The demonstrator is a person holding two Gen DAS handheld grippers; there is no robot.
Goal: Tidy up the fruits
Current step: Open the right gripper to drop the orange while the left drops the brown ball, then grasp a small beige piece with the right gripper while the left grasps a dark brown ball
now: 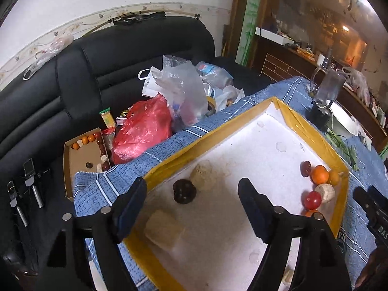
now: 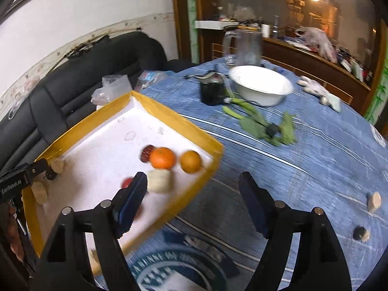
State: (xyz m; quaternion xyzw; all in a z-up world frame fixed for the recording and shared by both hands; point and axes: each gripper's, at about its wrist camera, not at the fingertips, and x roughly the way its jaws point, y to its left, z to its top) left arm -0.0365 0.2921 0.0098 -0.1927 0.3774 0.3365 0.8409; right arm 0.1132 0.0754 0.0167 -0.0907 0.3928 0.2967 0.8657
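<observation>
Foam tray [image 1: 312, 131], yellow-rimmed, on bench [image 2: 303, 169]: oranges [image 1: 320, 174], tomato [image 1: 312, 200] grouped at near corner, apparently sorted. Dark fruit [image 1: 184, 191] at opposite side. Left tool [image 1: 192, 203], right tool [image 2: 192, 197]: both agape, empty.

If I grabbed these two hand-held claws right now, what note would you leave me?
Left gripper: open, empty, above the yellow-rimmed tray.
Right gripper: open, empty, over the tray's edge and the blue tablecloth.
Done: two oranges, a tomato and a dark fruit lie in the tray.
Left: a pale piece and a dark bit sit on the cloth; more fruit is in the cardboard box on the sofa.
</observation>
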